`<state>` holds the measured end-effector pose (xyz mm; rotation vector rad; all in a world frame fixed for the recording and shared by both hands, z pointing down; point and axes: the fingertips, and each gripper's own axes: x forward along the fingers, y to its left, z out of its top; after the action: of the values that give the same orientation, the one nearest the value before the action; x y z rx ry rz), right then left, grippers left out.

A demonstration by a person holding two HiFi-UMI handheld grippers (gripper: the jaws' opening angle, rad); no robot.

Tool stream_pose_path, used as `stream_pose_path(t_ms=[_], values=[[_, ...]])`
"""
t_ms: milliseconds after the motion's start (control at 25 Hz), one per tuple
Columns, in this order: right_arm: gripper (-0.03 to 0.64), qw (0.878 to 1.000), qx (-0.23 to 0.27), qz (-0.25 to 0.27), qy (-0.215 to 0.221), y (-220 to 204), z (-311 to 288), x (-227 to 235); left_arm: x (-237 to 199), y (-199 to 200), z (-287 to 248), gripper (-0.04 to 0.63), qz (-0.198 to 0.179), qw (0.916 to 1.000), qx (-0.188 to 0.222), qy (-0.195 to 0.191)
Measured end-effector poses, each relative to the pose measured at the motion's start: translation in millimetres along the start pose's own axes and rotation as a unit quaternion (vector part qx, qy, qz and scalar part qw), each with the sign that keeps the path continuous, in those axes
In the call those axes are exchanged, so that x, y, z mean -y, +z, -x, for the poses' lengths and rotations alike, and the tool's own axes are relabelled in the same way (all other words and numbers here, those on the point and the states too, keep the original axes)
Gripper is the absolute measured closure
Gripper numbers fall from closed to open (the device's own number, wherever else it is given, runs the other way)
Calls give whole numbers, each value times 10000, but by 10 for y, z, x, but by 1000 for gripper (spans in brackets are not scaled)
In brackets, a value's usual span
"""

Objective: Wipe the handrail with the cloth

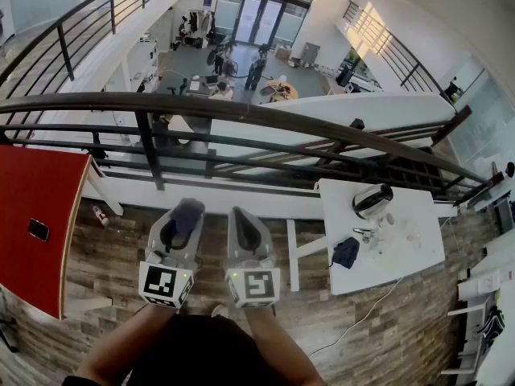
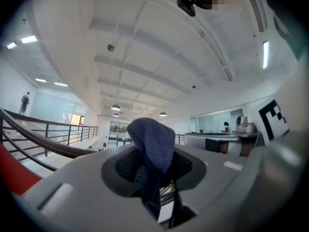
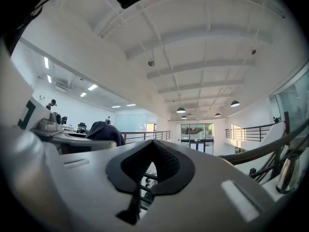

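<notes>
A dark curved handrail (image 1: pixel 265 112) tops a black metal balustrade that runs across the head view from left to right. My left gripper (image 1: pixel 180 222) is held short of it, shut on a dark blue cloth (image 1: pixel 187 214) that bulges out of the jaws (image 2: pixel 150 144). My right gripper (image 1: pixel 245 225) is beside it on the right, shut with nothing between its black pads (image 3: pixel 154 170). Both point toward the rail and neither touches it. The cloth shows at the left in the right gripper view (image 3: pixel 104 131).
A white table (image 1: pixel 418 256) with a helmet-like object (image 1: pixel 372 200), a second dark cloth (image 1: pixel 346 252) and small items stands at the right. A red panel (image 1: pixel 36 223) lies at the left. Beyond the balustrade is a drop to a lower floor with people.
</notes>
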<state>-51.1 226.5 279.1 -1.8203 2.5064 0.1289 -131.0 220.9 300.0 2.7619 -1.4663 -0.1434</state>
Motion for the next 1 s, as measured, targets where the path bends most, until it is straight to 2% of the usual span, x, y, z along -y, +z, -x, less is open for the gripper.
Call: stream_pose_path(t_ms=[160, 360, 560, 840, 1000], values=[[618, 9998, -166, 114, -24, -45, 84, 63, 46, 32, 25, 482, 23, 10000, 25, 16], [617, 9999, -86, -117, -13, -24, 150, 121, 57, 65, 81, 482, -32, 9997, 91, 211], [617, 9998, -76, -114, 132, -74, 249, 155, 93, 7, 146, 480, -42, 9994, 70, 331], [615, 9991, -219, -282, 239, -299, 393, 410, 24, -163, 163, 480, 134, 9964, -83, 832], [615, 9983, -229, -448, 289, -371, 424, 511, -59, -75, 179, 480, -84, 9953, 0, 968]])
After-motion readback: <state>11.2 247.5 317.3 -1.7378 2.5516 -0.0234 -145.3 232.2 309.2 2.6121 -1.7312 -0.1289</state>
